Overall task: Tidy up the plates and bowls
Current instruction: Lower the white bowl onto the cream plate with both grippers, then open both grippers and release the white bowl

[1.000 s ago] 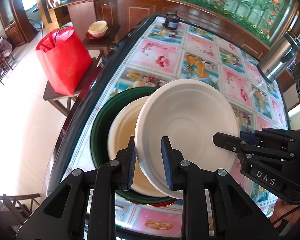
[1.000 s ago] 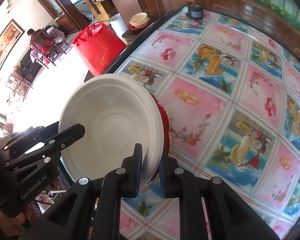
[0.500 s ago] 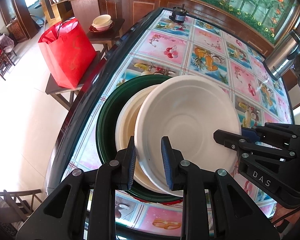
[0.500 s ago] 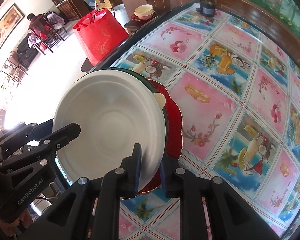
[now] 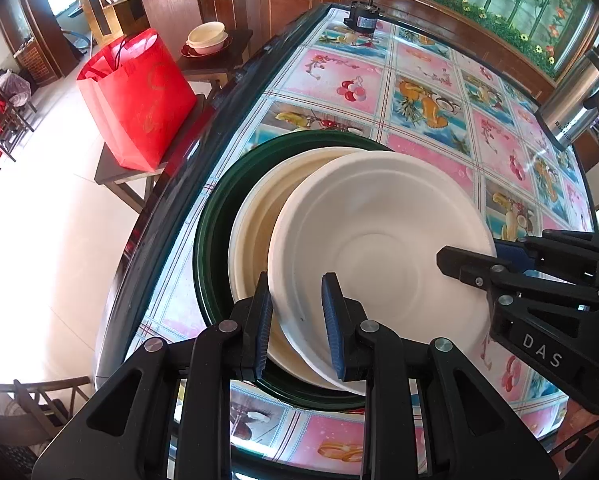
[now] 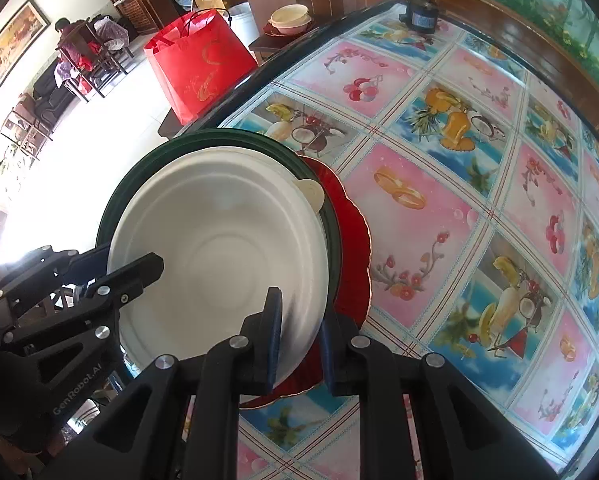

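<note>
**A:** so where's the white bowl [image 5: 379,248] right now?

**B:** Both grippers have it. Left gripper [image 5: 295,320] is pinched narrow on the near rim, right gripper [image 6: 299,340] is clamped on the opposite edge. The bowl sits tilted over a cream bowl [image 5: 255,216] that's nested in the green bowl [image 5: 211,224].

**A:** and under that?

**B:** A red plate [image 6: 355,248] pokes out beneath the green one, all near the edge of the table [image 6: 439,208] with the fruit-print cloth. Red bag [image 5: 139,96] is off on a side table.
</note>
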`<state>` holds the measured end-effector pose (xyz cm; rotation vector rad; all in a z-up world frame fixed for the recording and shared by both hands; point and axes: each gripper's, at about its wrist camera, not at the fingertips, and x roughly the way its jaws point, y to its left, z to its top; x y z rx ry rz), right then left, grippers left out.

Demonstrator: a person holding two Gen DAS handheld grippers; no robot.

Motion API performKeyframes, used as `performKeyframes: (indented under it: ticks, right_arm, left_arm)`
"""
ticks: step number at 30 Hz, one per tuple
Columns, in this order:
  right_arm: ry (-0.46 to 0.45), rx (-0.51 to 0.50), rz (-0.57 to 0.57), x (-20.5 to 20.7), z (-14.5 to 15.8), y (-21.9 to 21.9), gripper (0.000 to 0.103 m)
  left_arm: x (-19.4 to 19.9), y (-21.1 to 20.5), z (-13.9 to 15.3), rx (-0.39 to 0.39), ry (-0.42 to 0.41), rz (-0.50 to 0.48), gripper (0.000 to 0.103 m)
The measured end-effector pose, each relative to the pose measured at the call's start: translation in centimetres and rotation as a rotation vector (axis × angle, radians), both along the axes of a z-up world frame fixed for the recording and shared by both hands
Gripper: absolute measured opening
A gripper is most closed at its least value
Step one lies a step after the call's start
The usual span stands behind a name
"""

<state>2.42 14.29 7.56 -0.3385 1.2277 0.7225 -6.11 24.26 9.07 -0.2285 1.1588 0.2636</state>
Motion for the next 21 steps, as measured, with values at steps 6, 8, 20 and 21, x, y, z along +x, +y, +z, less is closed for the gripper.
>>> performKeyframes:
  ticks: [6, 8, 20, 21]
  right_arm:
    - [0.007, 0.021, -0.009, 0.1, 0.3, -0.1, 0.027]
    - [0.003, 0.026, -0.012, 0.1, 0.6, -0.2, 0.03]
    - [-0.019, 0.054, -0.039, -0.2, 1.6, -1.1, 0.049]
    - [-0.027, 0.058, -0.041, -0.4, 1.8, -1.2, 0.055]
  left_arm:
    - [0.0, 0.2, -0.1, 0.009, -0.001, 0.005, 0.024]
    - [0.0, 0.4, 0.0, 0.007, -0.004, 0.009, 0.024]
    - [-0.7, 0.1, 2.3, 0.032, -0.068, 0.034, 0.062]
    - [-0.8, 0.1, 2.6, 0.044, -0.079, 0.04, 0.062]
